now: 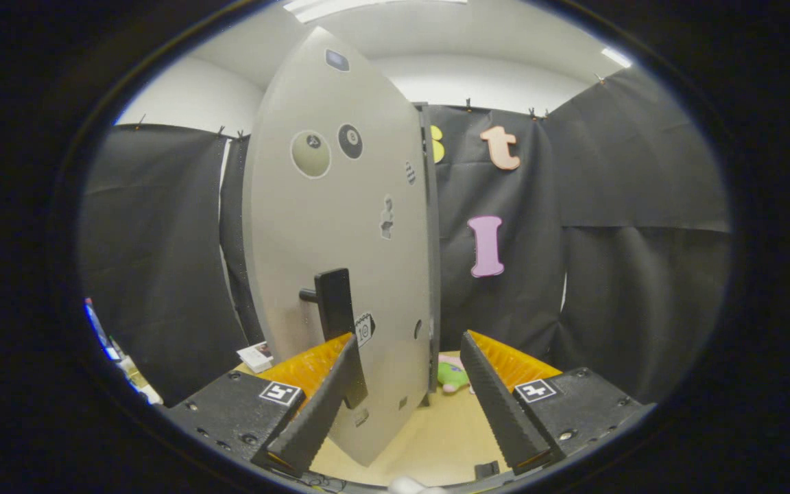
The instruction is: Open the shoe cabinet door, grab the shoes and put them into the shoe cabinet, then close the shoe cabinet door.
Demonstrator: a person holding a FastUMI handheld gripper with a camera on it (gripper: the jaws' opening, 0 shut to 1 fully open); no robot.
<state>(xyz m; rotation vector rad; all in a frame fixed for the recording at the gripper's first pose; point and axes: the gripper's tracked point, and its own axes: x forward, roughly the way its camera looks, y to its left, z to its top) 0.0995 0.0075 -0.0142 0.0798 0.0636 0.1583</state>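
The shoe cabinet door (340, 226) is a tall grey panel with several stickers, standing at an angle so that its thin edge (431, 274) faces me. A black bar handle (333, 302) sticks out from its face. My gripper (409, 336) is open, fingers wide apart. The left fingertip (348, 346) overlaps the lower end of the handle, and the right fingertip (469, 343) is past the door's edge. The lower part of the door lies between the fingers. Nothing is pinched.
A light wooden surface (436, 439) runs under the door. A green plush toy (451, 376) lies on it just beyond the door's edge, ahead of the right finger. A small white box (256, 357) sits left of the door. Black cloth walls stand close behind.
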